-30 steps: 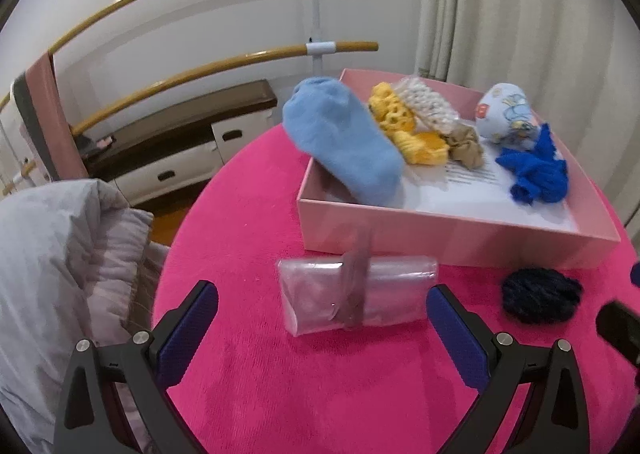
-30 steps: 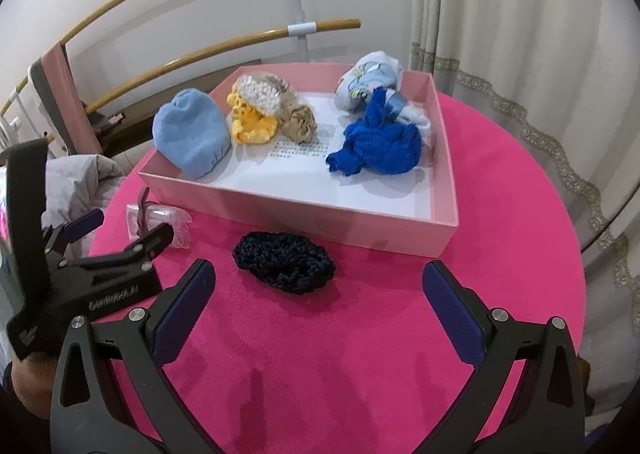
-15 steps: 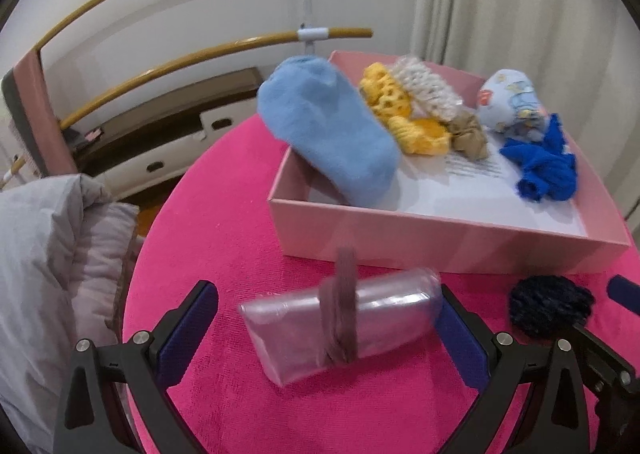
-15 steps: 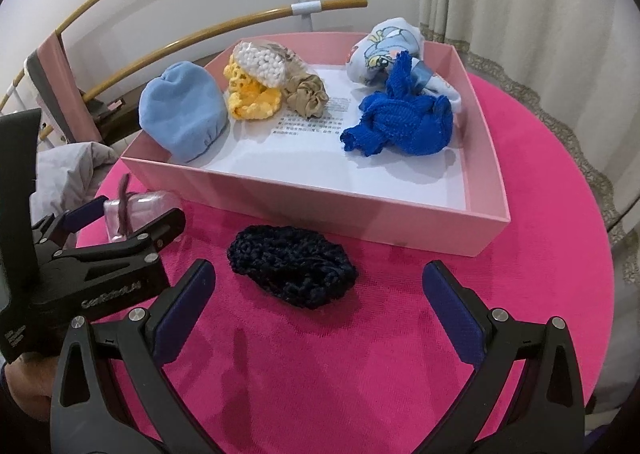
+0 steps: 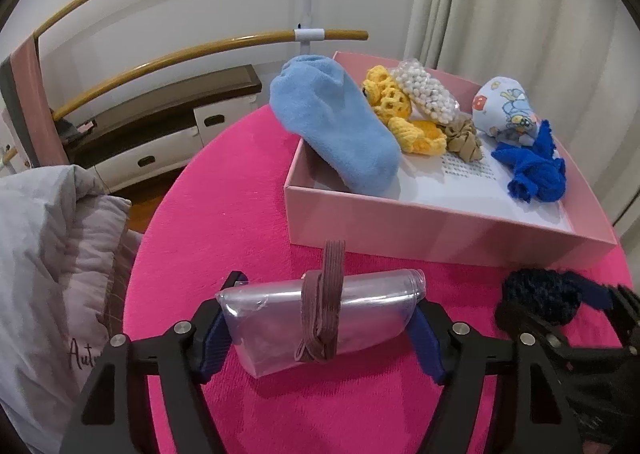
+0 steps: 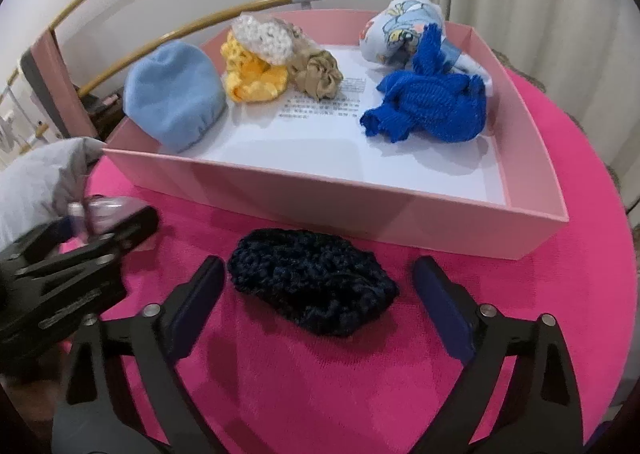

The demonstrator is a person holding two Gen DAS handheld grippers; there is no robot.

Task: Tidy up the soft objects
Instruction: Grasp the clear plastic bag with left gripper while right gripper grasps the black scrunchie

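A clear plastic pouch [image 5: 320,318] with a brown elastic band [image 5: 324,306] around it lies on the pink table, between the fingers of my left gripper [image 5: 320,330], which touch its two ends. A dark navy crocheted scrunchie [image 6: 312,286] lies in front of the pink box [image 6: 360,209], between the open fingers of my right gripper [image 6: 320,298], apart from both pads. The scrunchie also shows in the left wrist view [image 5: 540,294]. The box holds a light blue sock [image 5: 336,129], yellow crochet pieces [image 5: 396,109], a white beaded piece [image 5: 424,93], a tan scrunchie [image 5: 464,137], a blue knit piece [image 5: 536,169] and a printed cloth [image 5: 504,109].
A grey quilted cover [image 5: 48,254] lies left of the round table [image 5: 224,189]. Wooden rails [image 5: 200,49] and a low cabinet [image 5: 160,109] stand behind. A curtain [image 5: 520,13] hangs at the right. The left gripper shows at the left of the right wrist view [image 6: 80,254].
My left gripper has moved forward onto the pouch and closed in on its ends. My right gripper has moved forward so its fingers now flank the navy scrunchie.
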